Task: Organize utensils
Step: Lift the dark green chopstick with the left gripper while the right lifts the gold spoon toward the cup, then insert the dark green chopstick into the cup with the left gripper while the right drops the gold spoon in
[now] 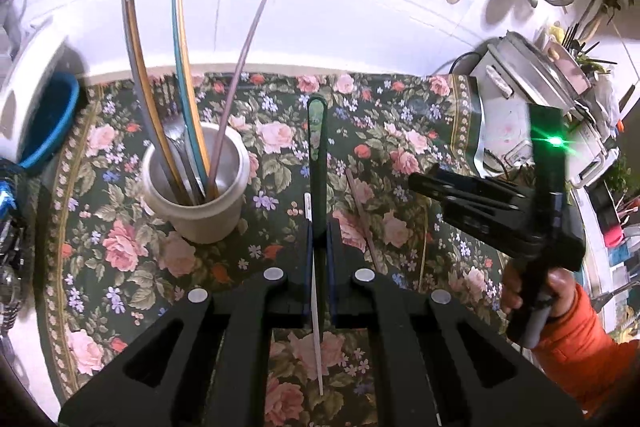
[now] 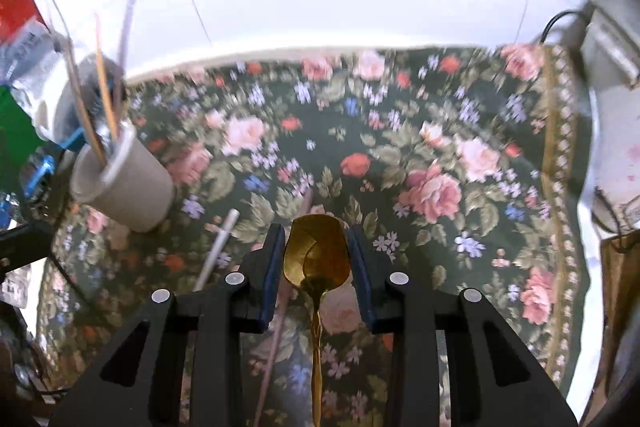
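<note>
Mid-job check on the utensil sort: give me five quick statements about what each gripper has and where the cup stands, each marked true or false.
1. The left gripper is shut on a dark green knife. True.
2. The gold spoon sits between the right gripper's jaws. True.
3. The white cup is empty. False: it holds several long utensils.
4. The cup lies tipped over on the floral tablecloth. False: it stands upright on it.
5. A loose chopstick lies on the cloth. True.
</note>
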`<state>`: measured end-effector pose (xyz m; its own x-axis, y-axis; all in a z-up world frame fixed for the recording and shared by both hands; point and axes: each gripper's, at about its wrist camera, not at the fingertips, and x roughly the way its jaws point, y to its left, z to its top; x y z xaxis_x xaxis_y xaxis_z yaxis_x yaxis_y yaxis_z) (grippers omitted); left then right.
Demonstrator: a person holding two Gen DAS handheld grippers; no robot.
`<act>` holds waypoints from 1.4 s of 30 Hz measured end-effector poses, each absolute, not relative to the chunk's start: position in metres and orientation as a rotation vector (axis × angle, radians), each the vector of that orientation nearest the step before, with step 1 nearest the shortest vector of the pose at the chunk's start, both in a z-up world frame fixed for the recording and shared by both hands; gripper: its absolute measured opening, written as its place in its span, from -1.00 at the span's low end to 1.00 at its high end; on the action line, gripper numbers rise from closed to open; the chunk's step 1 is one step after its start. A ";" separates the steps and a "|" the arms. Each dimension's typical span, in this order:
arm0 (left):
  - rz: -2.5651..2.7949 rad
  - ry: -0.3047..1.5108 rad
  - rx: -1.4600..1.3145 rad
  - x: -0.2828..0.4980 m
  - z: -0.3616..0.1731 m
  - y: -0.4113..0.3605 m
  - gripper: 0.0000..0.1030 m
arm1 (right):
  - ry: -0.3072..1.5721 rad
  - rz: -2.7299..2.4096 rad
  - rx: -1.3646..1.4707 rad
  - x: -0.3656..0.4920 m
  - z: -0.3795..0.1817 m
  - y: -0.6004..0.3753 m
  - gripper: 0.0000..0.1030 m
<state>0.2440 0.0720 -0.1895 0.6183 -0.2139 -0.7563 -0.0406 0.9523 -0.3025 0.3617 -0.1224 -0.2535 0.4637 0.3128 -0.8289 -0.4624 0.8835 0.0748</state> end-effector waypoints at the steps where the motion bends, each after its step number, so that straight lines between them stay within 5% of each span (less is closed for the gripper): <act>1: -0.096 0.896 -0.303 0.242 -0.187 0.072 -0.92 | 0.970 0.484 -0.164 0.360 -0.250 -0.122 -0.43; 42: 0.076 0.595 -0.254 0.233 -0.061 0.162 -0.92 | 0.553 0.749 -0.151 0.321 -0.080 0.000 -0.43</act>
